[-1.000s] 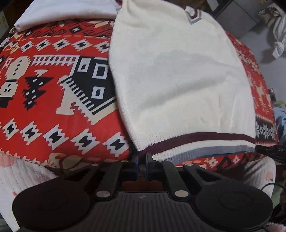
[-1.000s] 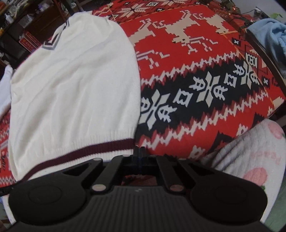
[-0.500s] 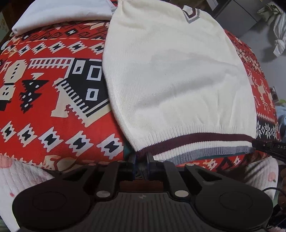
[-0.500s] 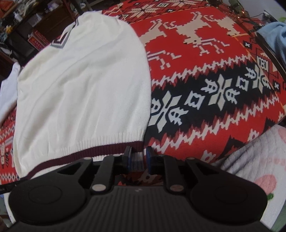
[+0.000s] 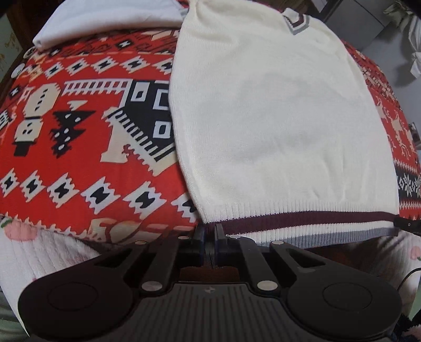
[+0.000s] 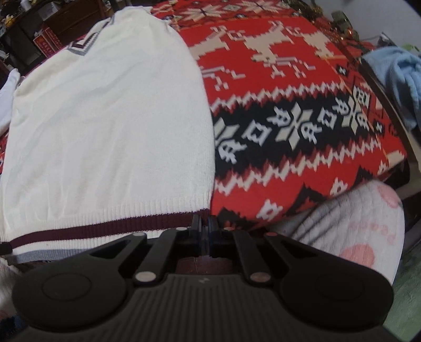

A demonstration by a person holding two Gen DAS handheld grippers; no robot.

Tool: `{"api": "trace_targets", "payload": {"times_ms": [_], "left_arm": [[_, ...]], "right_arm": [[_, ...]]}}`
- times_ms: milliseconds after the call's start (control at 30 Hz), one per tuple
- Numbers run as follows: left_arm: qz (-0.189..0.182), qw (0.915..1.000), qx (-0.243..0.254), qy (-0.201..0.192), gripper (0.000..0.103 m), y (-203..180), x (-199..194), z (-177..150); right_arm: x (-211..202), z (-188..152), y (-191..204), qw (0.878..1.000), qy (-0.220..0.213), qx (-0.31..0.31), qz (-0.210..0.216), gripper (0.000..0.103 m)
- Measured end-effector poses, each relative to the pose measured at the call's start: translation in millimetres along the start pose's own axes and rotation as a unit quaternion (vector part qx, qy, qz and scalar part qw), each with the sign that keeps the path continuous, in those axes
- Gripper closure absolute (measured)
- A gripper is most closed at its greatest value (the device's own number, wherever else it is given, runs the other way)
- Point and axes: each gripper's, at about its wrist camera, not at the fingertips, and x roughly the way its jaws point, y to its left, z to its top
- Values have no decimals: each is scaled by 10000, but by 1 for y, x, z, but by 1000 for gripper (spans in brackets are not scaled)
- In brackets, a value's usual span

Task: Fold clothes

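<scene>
Nearest in each wrist view, the black two-finger left gripper (image 5: 209, 231) and right gripper (image 6: 204, 223) each stand pinched onto a corner of the striped hem. That hem belongs to the cream knitted sweater with maroon and grey bands (image 5: 284, 118), lying flat, collar farthest away. Beneath it spreads the red, black and cream patterned blanket (image 6: 289, 131), with bare cloth on both sides. No writing is legible on the sweater. A folded white garment (image 5: 105, 18) lies beyond.

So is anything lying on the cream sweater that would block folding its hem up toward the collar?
Nothing visible: the cream sweater lies bare from hem to collar. The white garment lies beside its far-left edge.
</scene>
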Motion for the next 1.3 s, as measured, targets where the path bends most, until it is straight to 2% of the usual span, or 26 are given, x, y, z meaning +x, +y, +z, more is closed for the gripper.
{"api": "trace_targets", "payload": {"times_ms": [100, 200, 267, 300, 433, 500, 567, 633, 700, 867, 1033, 1167, 1300], "left_arm": [[54, 10000, 41, -35, 91, 2, -3, -1], [256, 9994, 113, -221, 78, 2, -12, -3], [432, 9980, 197, -418, 60, 0, -21, -6], [495, 9973, 242, -492, 56, -1, -24, -7], [596, 9947, 384, -748, 40, -10, -36, -8], [665, 9917, 477, -989, 28, -20, -41, -7], [709, 9881, 586, -1233, 21, -32, -43, -3], [650, 9851, 693, -1434, 16, -44, -43, 1], [614, 9837, 732, -1523, 15, -54, -35, 8], [647, 9849, 733, -1426, 16, -66, 4, 23], [766, 9854, 884, -1234, 15, -69, 32, 22], [721, 9872, 643, -1267, 1, -59, 35, 19], [696, 9863, 572, -1381, 0, -57, 35, 14]], "right_arm": [[1, -5, -7, 9999, -9, 84, 88, 97], [-2, -4, -6, 9999, -74, 62, 141, 91], [-9, -3, -7, 9997, -250, 2, 71, 86], [-14, -3, -6, 9994, -351, -67, 43, 85], [-29, -2, 1, 9959, -769, -463, -85, 60], [-33, 1, 7, 9938, -929, -603, -52, 39], [-34, 4, 16, 9912, -1100, -732, -5, 24], [-36, 6, 29, 9874, -1290, -919, 35, 13], [-32, 8, 41, 9834, -1432, -1115, 56, 3], [-7, 16, 60, 9804, -1480, -1291, 173, 1], [38, 16, 67, 9801, -1352, -1456, -45, 1], [55, 8, 61, 9819, -1301, -1376, 2, 0], [54, 3, 60, 9800, -1459, -1351, 1, 0]]}}
